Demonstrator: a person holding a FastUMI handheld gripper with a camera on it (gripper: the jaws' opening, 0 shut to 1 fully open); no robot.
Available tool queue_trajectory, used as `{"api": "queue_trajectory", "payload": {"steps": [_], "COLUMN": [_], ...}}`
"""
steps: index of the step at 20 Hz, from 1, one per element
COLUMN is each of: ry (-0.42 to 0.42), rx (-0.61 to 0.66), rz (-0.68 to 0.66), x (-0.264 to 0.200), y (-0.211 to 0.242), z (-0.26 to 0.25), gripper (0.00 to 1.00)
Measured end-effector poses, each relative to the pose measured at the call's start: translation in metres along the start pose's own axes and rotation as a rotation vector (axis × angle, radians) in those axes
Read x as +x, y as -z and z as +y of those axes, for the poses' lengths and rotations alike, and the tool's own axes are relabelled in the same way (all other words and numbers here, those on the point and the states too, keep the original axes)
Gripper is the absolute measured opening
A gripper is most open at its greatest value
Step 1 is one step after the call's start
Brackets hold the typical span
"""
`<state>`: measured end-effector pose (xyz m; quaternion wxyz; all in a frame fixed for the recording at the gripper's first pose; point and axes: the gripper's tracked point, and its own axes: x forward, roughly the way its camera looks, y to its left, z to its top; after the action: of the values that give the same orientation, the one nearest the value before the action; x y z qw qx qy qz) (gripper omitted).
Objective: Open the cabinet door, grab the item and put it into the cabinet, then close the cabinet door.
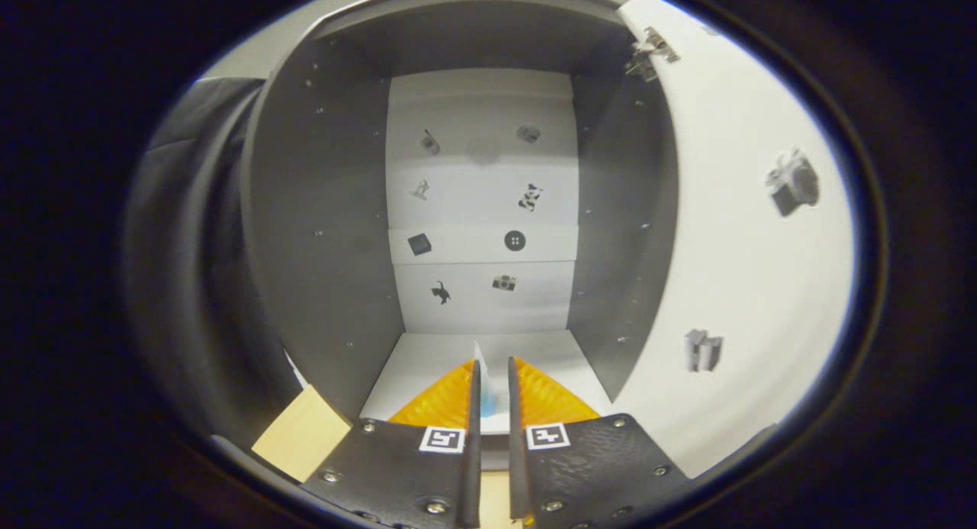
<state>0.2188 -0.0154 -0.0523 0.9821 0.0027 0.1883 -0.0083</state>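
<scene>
One item held: thin pale blue-and-white flat object (484, 388), pinched edge-on between the two fingers of the gripper (492, 384). Jaws narrow, nearly closed, a finger on either side of the object; exact nature of the object not discernible, too little of it exposed. Edge-on hold probably chosen to keep so thin a piece from slipping or tilting during the reach.

Pointed straight into the open grey-walled cabinet (320, 231), fingertips over the front of the white cabinet floor (427, 353). Ahead, white back panel (481, 208) with small dark printed pictures. Swung wide to the right on a metal hinge (649, 54), white cabinet door (733, 231), also bearing printed pictures; set well aside, presumably to leave the opening free for the gripper. Below the cabinet's left front corner, pale wooden tabletop (301, 437).

Judged stage: door opened, item grasped, placement in hand. Remaining: lower onto the floor, release, withdraw, shut the door. Risk: thin piece toppling on release.
</scene>
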Motion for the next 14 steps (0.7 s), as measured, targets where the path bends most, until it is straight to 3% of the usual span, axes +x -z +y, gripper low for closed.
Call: {"api": "queue_trajectory", "payload": {"steps": [12, 14], "ry": [0.119, 0.170], "rx": [0.032, 0.028], "rz": [-0.193, -0.205], "x": [-0.176, -0.206], "y": [-0.007, 0.000], "z": [-0.049, -0.064], "gripper": [0.15, 0.15]}}
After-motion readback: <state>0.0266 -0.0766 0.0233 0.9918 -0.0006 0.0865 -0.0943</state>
